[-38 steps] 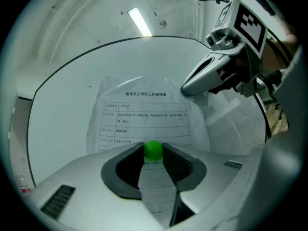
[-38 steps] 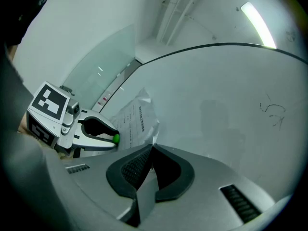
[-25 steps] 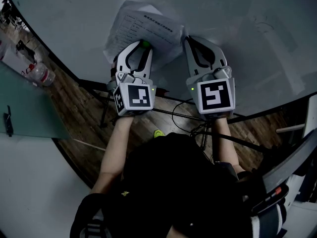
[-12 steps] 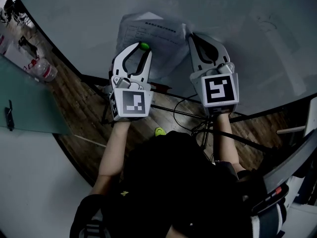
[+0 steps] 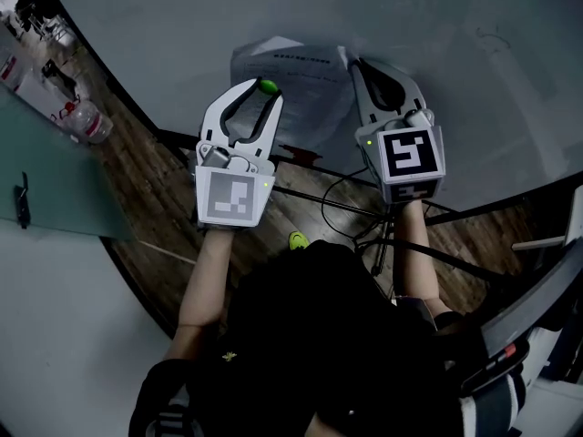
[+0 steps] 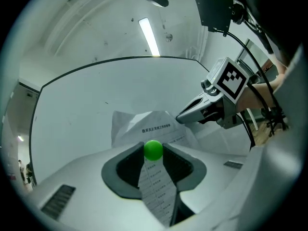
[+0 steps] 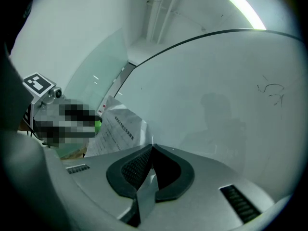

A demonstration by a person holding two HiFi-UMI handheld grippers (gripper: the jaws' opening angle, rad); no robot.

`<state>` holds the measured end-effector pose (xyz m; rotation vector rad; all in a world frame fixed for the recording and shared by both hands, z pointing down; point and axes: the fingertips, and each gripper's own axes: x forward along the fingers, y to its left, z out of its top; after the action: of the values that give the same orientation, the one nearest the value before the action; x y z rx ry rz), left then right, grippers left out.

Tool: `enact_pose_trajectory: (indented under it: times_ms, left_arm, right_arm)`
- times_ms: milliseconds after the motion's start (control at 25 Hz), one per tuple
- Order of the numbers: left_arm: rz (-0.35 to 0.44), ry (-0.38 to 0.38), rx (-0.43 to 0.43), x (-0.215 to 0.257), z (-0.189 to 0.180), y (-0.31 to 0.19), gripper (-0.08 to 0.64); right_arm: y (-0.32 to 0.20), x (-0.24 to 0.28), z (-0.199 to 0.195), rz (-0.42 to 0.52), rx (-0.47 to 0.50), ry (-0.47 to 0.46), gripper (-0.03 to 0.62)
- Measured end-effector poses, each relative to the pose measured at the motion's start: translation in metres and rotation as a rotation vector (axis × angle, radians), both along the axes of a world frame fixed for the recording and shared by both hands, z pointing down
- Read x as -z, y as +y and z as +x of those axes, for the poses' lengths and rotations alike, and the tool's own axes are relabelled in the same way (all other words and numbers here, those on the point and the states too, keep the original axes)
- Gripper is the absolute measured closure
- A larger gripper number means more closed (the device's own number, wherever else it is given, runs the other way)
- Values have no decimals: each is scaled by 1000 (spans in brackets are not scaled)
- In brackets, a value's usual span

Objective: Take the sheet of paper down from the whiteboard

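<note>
Whiteboard (image 5: 182, 25) fills the upper field in every view, standing upright, with both grippers pointing level at it. Sheet of paper (image 5: 296, 76) lies against its lower part, printed side out, creased and bulging off the surface rather than flat. Its right edge sits in the right gripper (image 5: 357, 65), its lower left corner by the left gripper (image 5: 260, 94). The right gripper view shows the jaws drawn almost together with a thin strip of the sheet's edge nipped between the pads, most likely so the page cannot drop once its fastening goes. The left gripper's jaws stand half apart, clamped at the very tips on a small green ball (image 6: 153, 150), by the look of it the magnet that pinned the sheet. The ball shows in front of the printed lines, but I cannot tell whether it touches the paper or the board. No other pin or tape is visible on the page. Judgement: the fastener is in hand and the sheet is secured on one side. What remains is to draw the paper clear of the board, slowly, since the pinch is narrow and the edge could tear or slip.
</note>
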<state>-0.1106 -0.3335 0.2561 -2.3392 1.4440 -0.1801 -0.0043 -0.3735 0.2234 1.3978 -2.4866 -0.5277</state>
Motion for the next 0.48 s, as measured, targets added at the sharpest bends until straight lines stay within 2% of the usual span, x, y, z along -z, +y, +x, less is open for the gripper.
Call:
enact_pose_trajectory:
  times_ms: [120, 320, 480]
  left_arm:
    - [-25, 14, -29, -3, 2, 2, 439]
    - [-59, 21, -27, -11, 0, 4, 439]
    - [-65, 24, -24, -16, -5, 23, 439]
  right_arm:
    - [-3, -6, -1, -18, 20, -15, 557]
    - [-4, -13, -3, -62, 37, -50, 557]
    - [16, -15, -4, -63, 46, -70, 557]
